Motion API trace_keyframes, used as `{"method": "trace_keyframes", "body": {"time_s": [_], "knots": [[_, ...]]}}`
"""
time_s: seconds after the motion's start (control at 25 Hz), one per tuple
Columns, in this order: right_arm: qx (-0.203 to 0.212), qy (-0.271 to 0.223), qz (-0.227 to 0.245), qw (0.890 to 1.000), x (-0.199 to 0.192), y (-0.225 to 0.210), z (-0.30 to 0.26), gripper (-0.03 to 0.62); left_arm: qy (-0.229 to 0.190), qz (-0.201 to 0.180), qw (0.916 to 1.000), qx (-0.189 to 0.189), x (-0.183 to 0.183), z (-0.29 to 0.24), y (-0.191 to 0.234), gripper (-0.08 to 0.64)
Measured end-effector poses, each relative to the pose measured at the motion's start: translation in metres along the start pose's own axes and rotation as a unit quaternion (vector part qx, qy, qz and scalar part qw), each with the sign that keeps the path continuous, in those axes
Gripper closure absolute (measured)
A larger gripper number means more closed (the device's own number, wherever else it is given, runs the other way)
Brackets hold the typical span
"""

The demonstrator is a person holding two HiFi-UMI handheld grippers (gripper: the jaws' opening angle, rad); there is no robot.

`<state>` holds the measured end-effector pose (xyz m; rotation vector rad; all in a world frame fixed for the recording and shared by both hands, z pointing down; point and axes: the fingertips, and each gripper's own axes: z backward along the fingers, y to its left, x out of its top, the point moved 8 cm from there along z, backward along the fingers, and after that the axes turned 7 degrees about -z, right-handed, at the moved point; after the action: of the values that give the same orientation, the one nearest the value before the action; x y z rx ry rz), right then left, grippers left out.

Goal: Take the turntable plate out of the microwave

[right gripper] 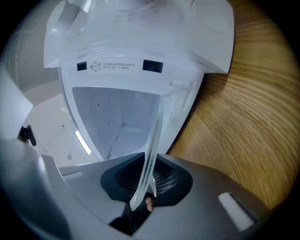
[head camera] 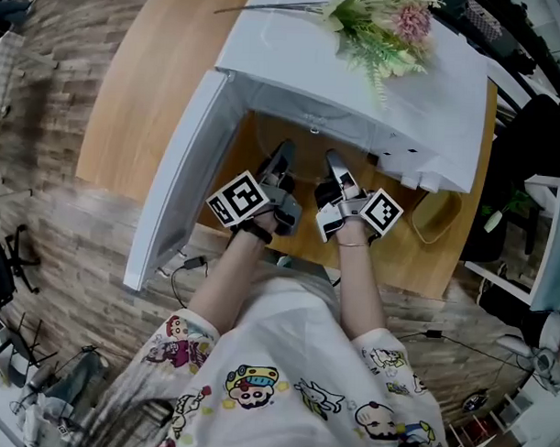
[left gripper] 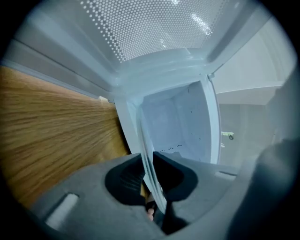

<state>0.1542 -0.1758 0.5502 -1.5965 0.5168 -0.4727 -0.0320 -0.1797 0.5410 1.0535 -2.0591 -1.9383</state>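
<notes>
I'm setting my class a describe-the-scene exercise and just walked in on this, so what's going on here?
A person holds a gripper in each hand at an open white microwave on a wooden table, its door swung out. The left gripper and the right gripper are each shut on the rim of the clear glass turntable plate, at the microwave's opening.

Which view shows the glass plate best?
The right gripper view: the plate runs edge-on, bright against the microwave, pinched in the right tongs. The left gripper view shows the same, less sharply, in the left tongs. The head view barely shows it.
</notes>
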Motion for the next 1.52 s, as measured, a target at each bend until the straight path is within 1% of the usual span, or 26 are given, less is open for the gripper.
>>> {"method": "trace_keyframes", "body": {"time_s": [0.12,0.32,0.6,0.88,1.12,1.52], "knots": [[0.007,0.0,-0.004,1.0,-0.006,0.004,0.006,0.537,-0.006,0.008,0.9999,-0.008,-0.002,0.008,-0.004,0.517],[0.01,0.003,-0.011,1.0,-0.015,0.009,0.021,0.534,-0.007,0.005,0.9998,-0.015,-0.008,0.024,-0.012,0.515],[0.017,0.019,0.017,1.0,-0.036,0.025,0.053,0.531,-0.016,0.007,0.9995,-0.025,-0.027,0.062,-0.029,0.514],[0.028,0.022,0.035,0.999,-0.07,0.038,0.112,0.529,-0.011,0.0,0.9992,-0.038,-0.062,0.117,-0.05,0.514],[0.043,0.025,0.04,0.998,-0.098,0.05,0.166,0.528,-0.004,-0.013,0.9987,-0.049,-0.093,0.164,-0.073,0.514],[0.047,0.024,0.047,0.998,-0.141,0.067,0.244,0.526,0.022,-0.012,0.9976,-0.064,-0.136,0.233,-0.101,0.514]]}}
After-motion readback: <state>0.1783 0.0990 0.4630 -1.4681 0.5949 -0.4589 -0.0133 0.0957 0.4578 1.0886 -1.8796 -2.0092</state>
